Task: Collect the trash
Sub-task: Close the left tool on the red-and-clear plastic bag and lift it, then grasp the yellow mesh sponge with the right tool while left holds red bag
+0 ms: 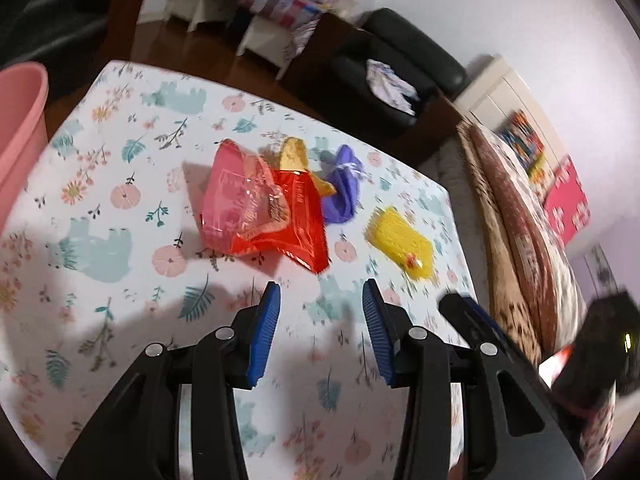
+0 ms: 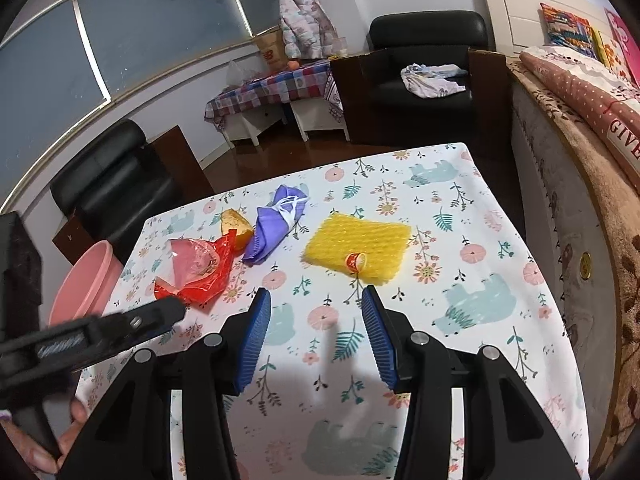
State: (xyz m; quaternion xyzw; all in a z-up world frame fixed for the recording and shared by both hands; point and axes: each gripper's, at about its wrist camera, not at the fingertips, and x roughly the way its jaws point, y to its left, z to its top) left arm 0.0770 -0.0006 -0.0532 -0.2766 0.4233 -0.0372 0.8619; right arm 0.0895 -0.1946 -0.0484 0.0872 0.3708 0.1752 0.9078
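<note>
Left gripper and right gripper both gape empty; crinkly red plastic wrapper may slip, thin yellow foam net may skid.

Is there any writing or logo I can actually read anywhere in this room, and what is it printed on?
"GIVE": red capitals on a white patch of the dotted pink bedding, cut off at the picture's edge.
"NB"-style red logo on the brown paper bag: blurred, only a guess.
Red wrapper: pale print, too small to read.
Small red sticker on the yellow foam net: unreadable.
Colourful cushions: patterns, no legible words.
</note>
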